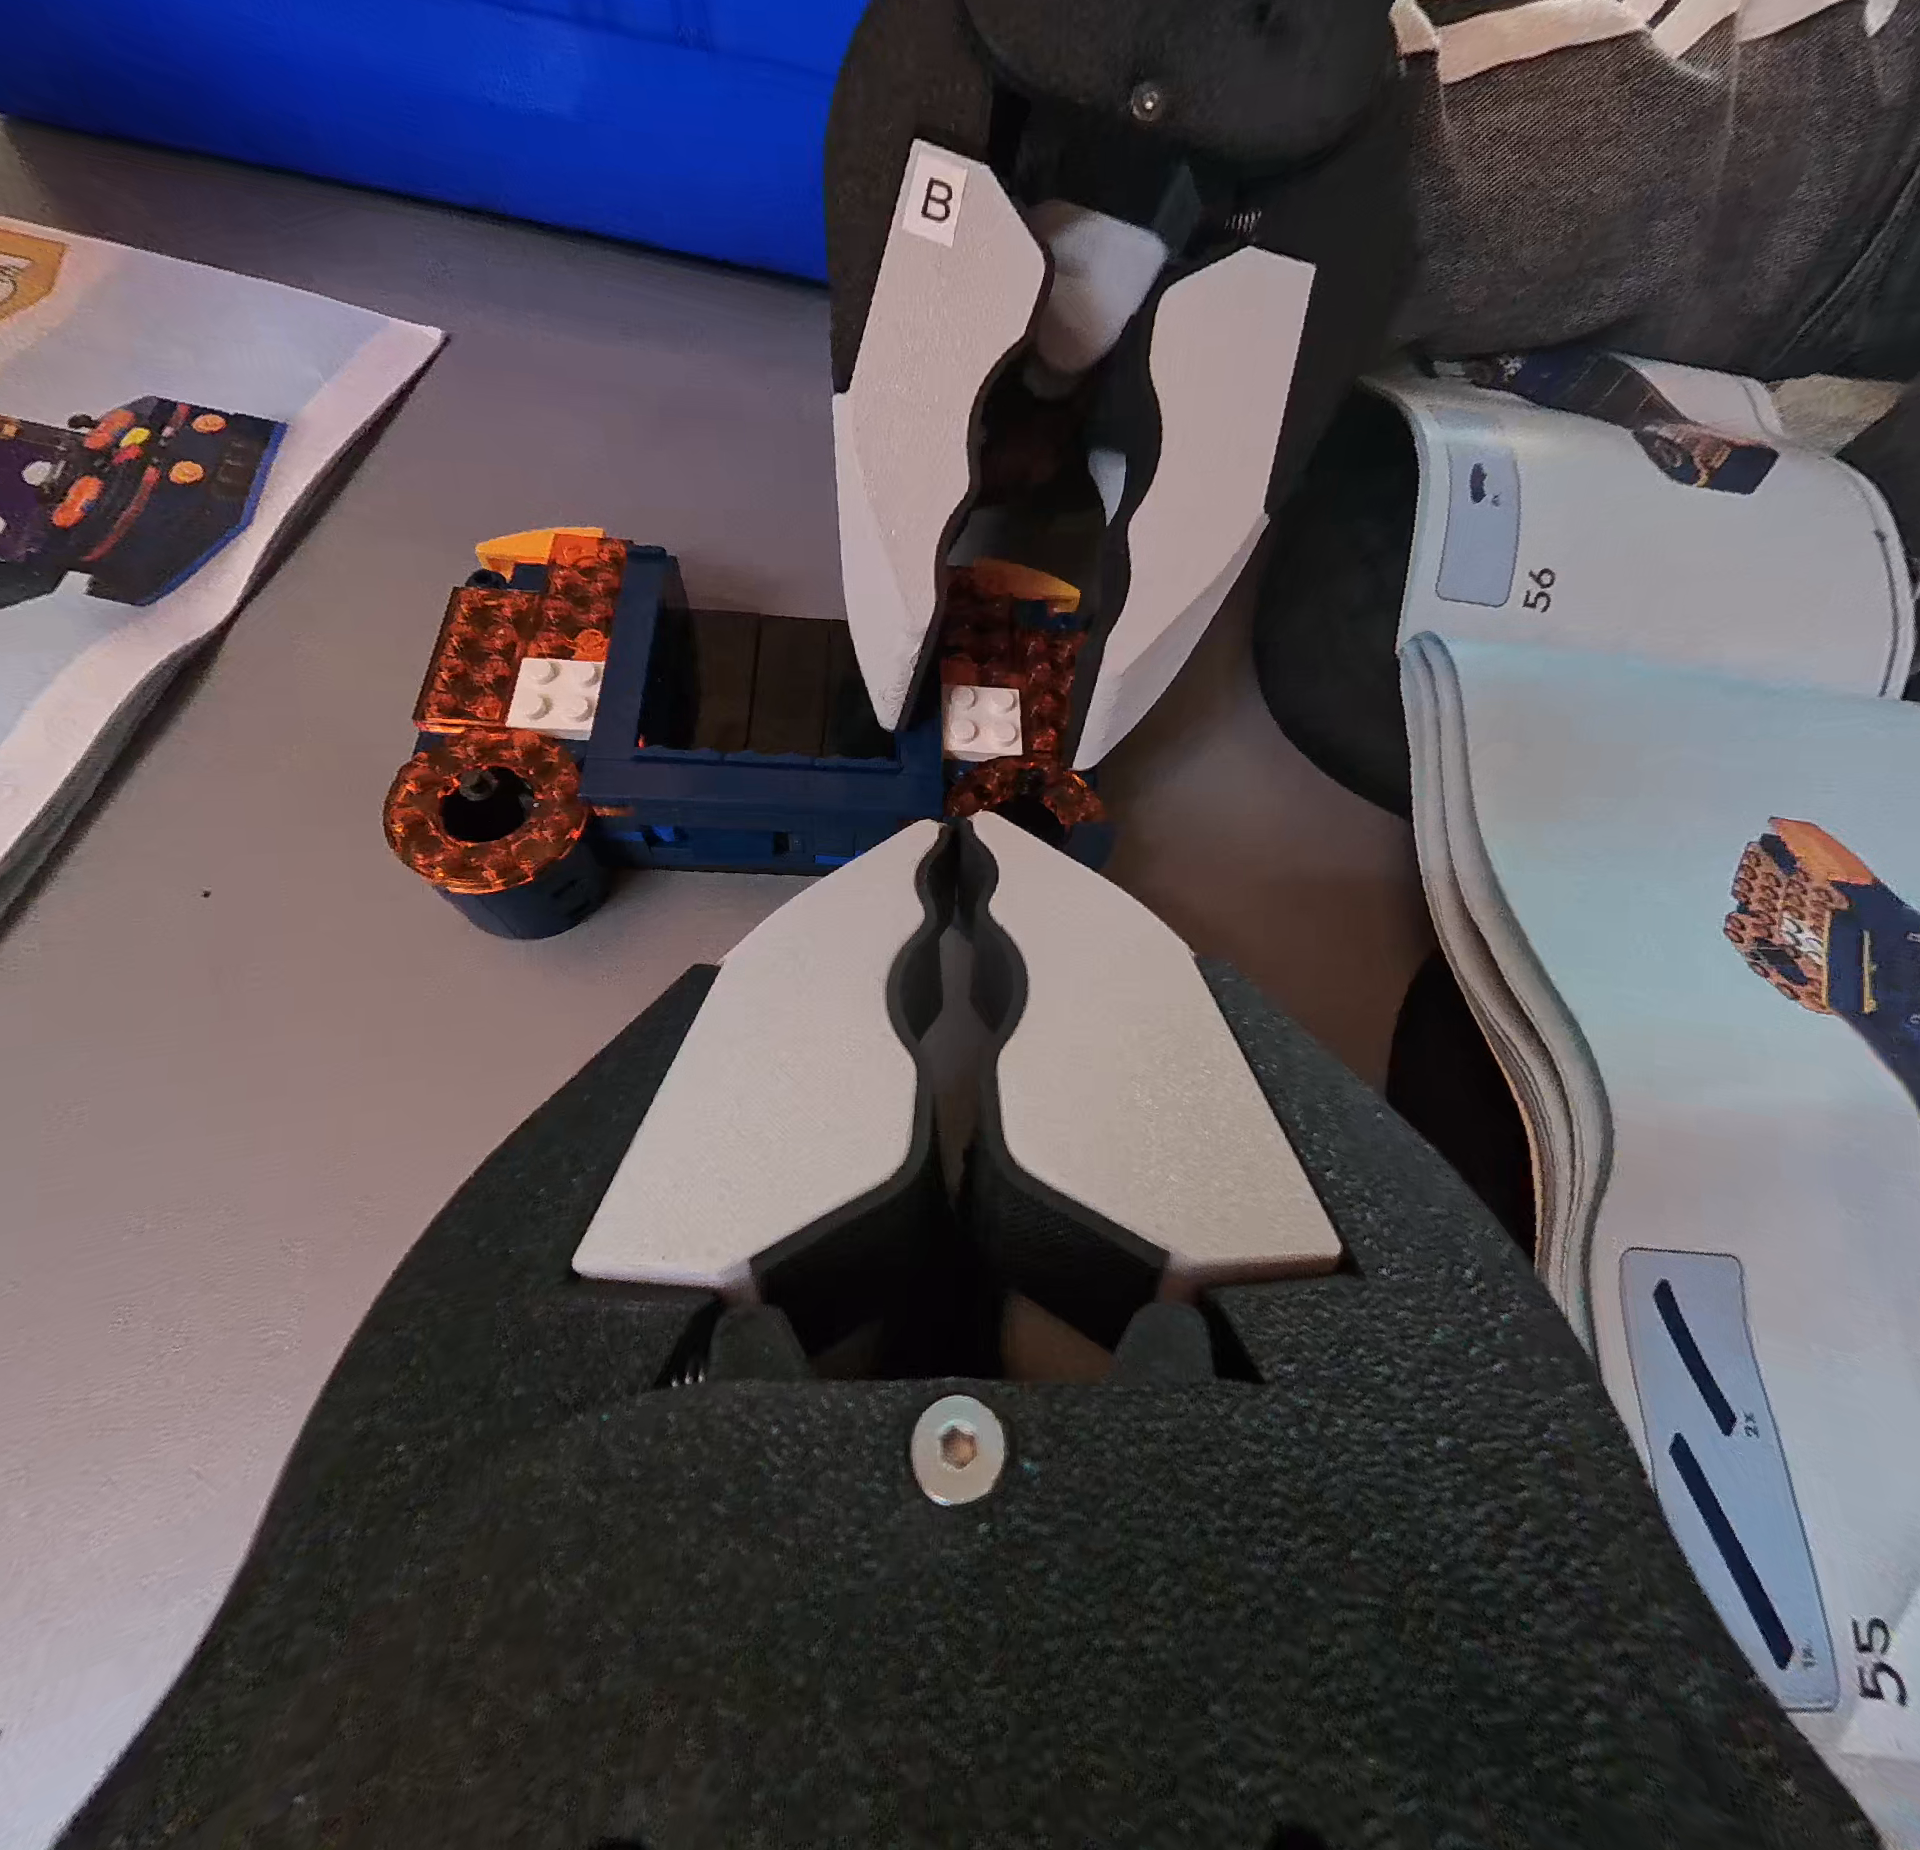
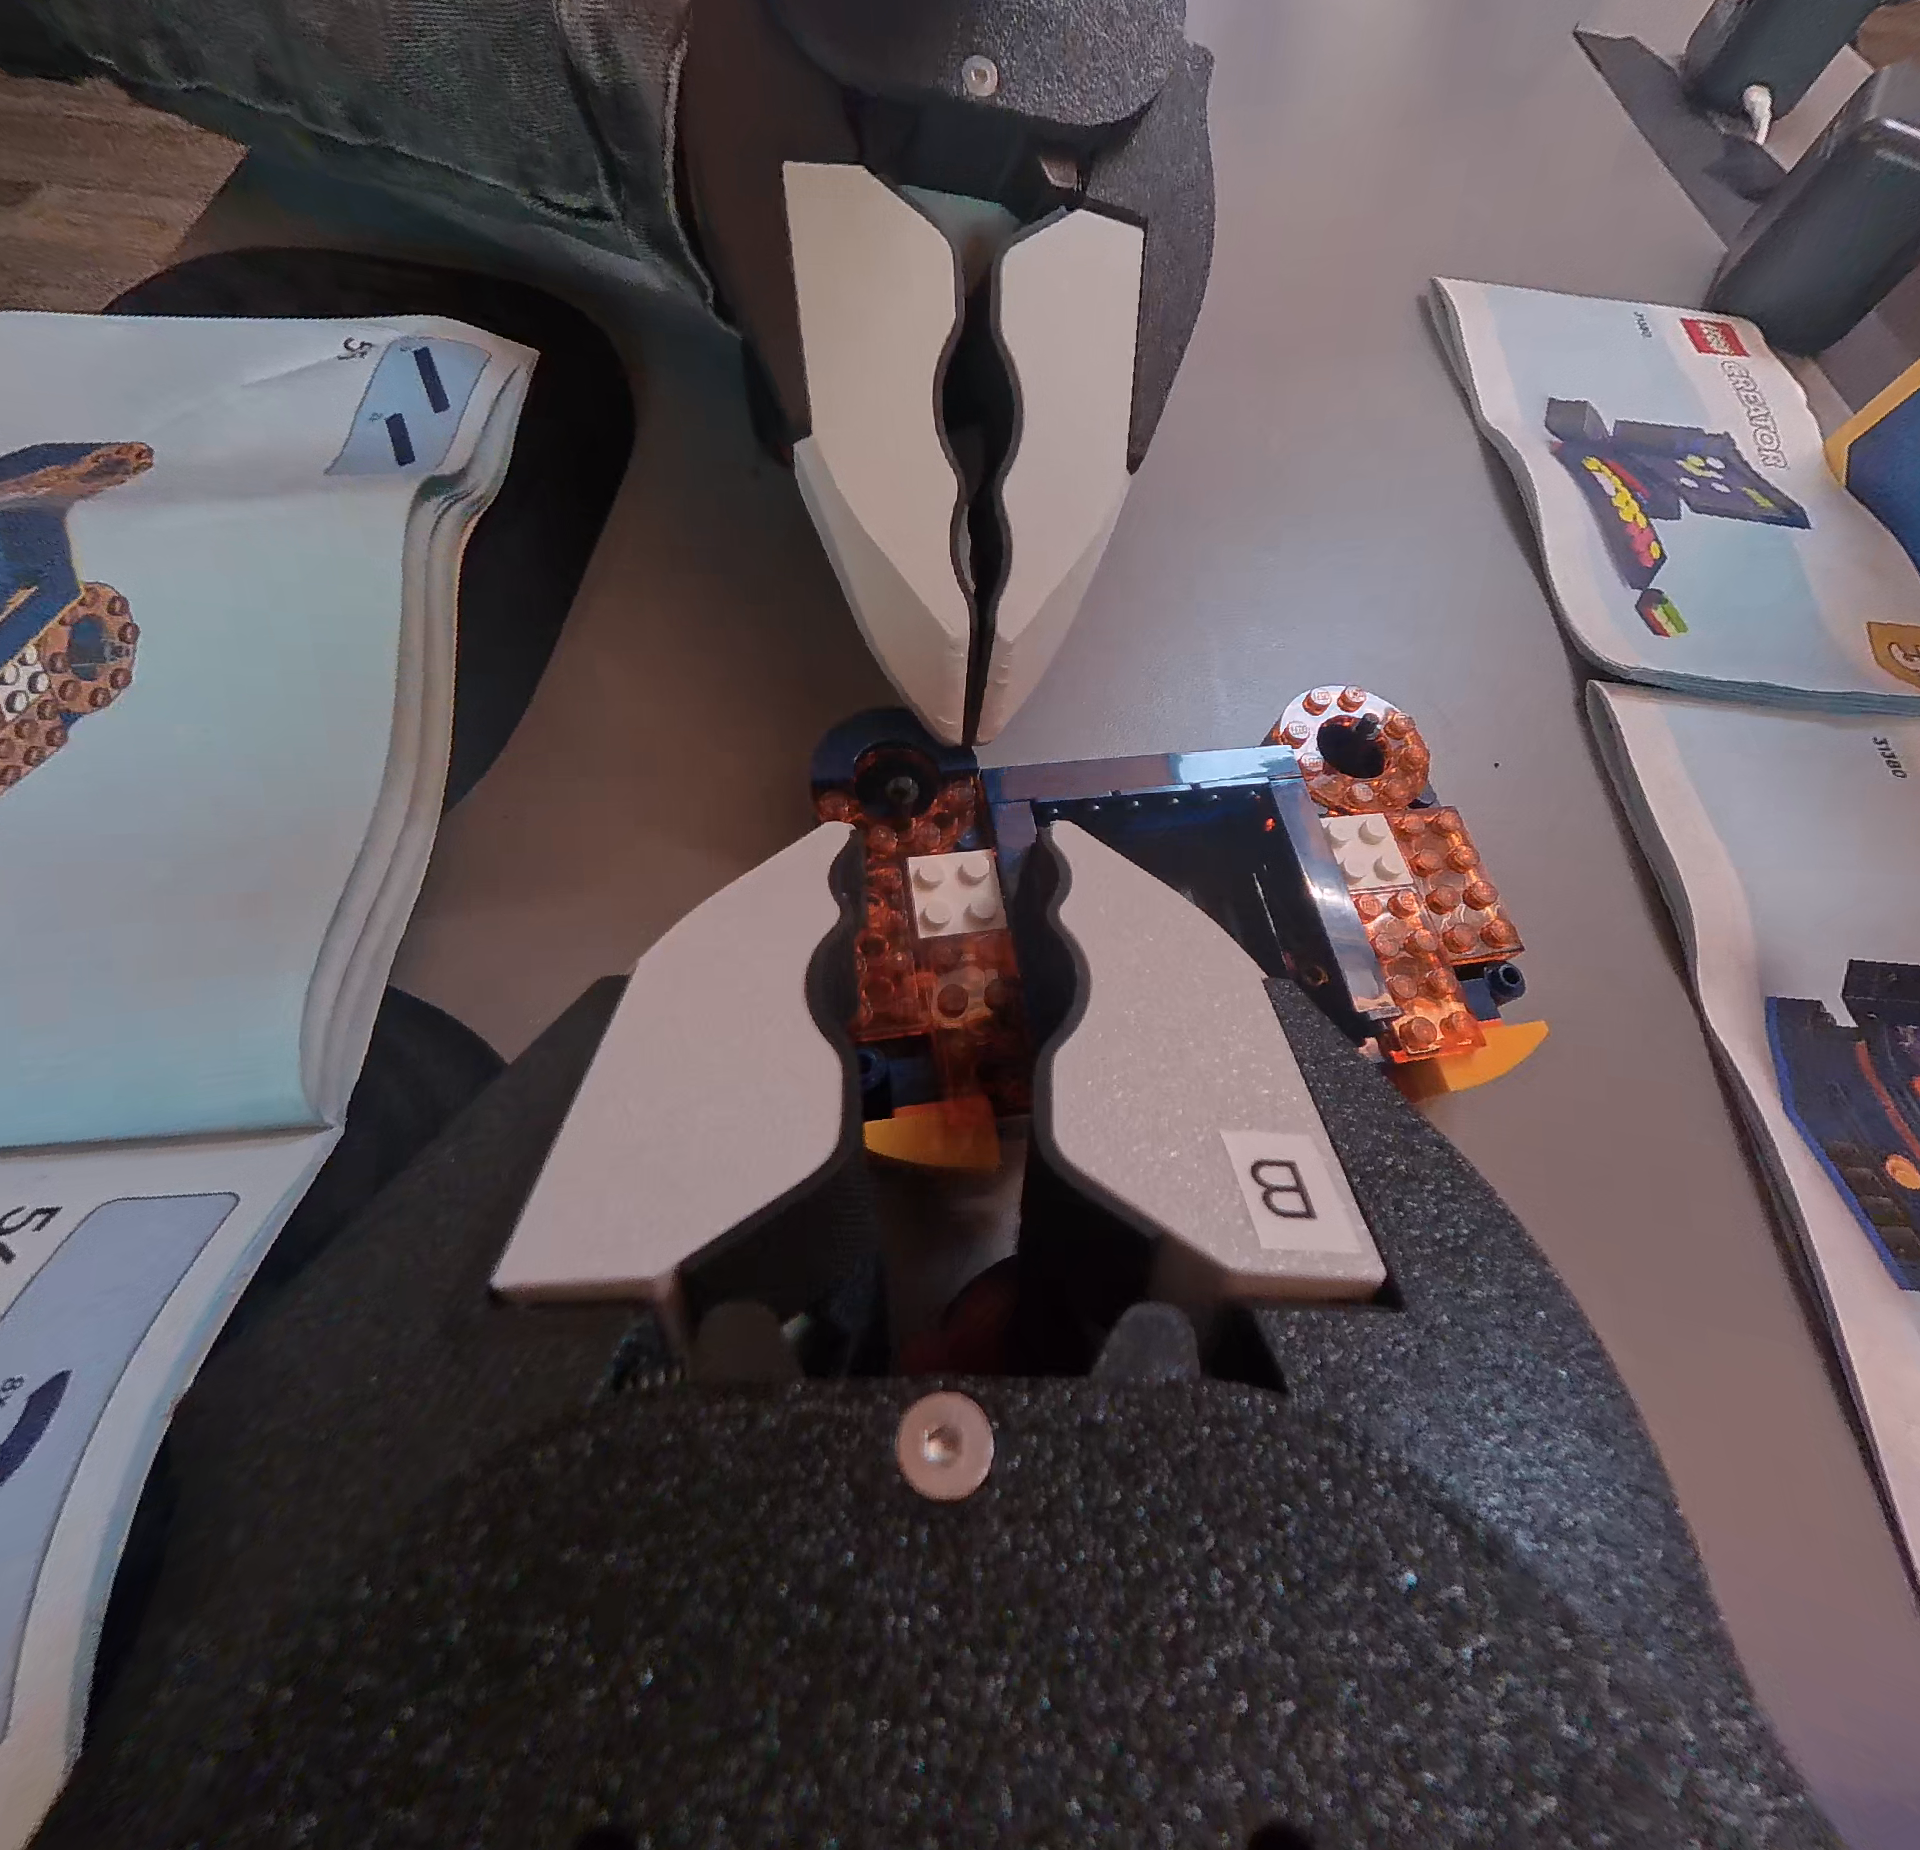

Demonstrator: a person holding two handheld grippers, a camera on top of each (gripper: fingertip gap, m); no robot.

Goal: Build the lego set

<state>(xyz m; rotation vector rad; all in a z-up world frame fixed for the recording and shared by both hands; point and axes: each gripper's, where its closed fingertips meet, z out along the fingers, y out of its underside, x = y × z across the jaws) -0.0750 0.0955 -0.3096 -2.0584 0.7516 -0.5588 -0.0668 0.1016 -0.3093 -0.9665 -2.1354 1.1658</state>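
A dark-blue lego model [image 2: 1153, 792] with transparent-orange studded plates, white squares and round orange rings lies on the grey surface [image 1: 260, 1021]. The right tool [image 2: 940, 834] is clamped around one orange end; the left tool [image 1: 958, 826] is pressed together, empty, its tips at the model's edge.

The half-built lego model [image 1: 727, 720], a dark blue frame with two translucent orange studded wings, white square plates and orange rings, lies flat on the grey bench [image 1: 260, 1021].

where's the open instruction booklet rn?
In the left wrist view the open instruction booklet lies at the right edge, right of the lego model; in the right wrist view it is far left.
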